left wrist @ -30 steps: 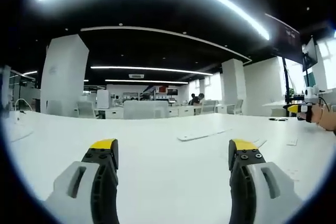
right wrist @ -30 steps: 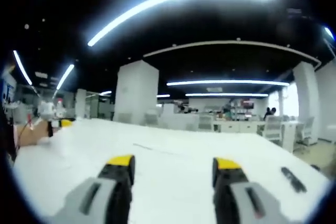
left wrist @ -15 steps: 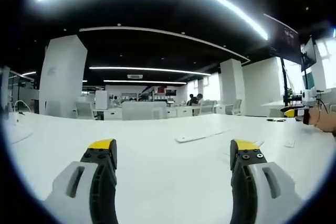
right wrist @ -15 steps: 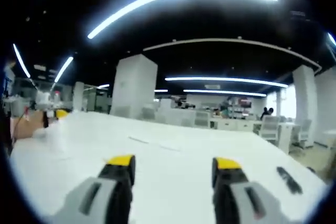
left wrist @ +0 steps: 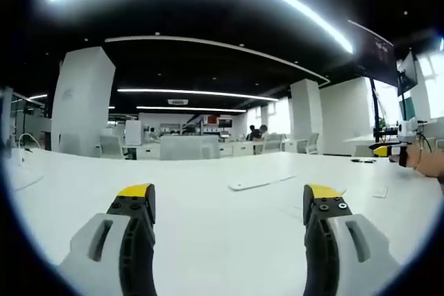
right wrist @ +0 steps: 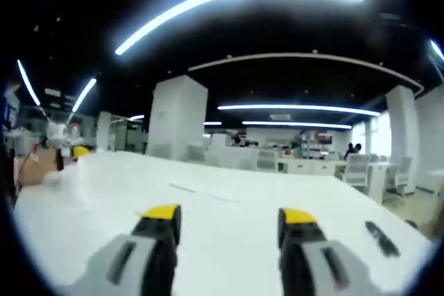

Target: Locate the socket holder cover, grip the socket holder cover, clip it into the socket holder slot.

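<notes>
My left gripper [left wrist: 227,197] is open over a white table [left wrist: 208,240], nothing between its yellow-tipped jaws. A long flat white piece [left wrist: 262,183] lies on the table ahead and to the right; I cannot tell what it is. The right gripper [left wrist: 383,150] comes in at the far right edge of the left gripper view, held by a hand [left wrist: 427,161]. In the right gripper view my right gripper [right wrist: 229,216] is open and empty over the same table [right wrist: 229,254]. The left gripper [right wrist: 78,151] shows small at the far left, beside a hand [right wrist: 35,166]. A thin flat strip [right wrist: 184,187] lies ahead.
A small flat white piece [left wrist: 380,190] lies at the right. A dark pen-like object [right wrist: 381,238] lies on the table at the right. Desks, chairs and white pillars [left wrist: 83,109] fill the office behind, with people [left wrist: 258,131] seated far off.
Both views shifted only slightly with the hands. The jaws of both grippers stay equally wide apart; nothing on the table has moved.
</notes>
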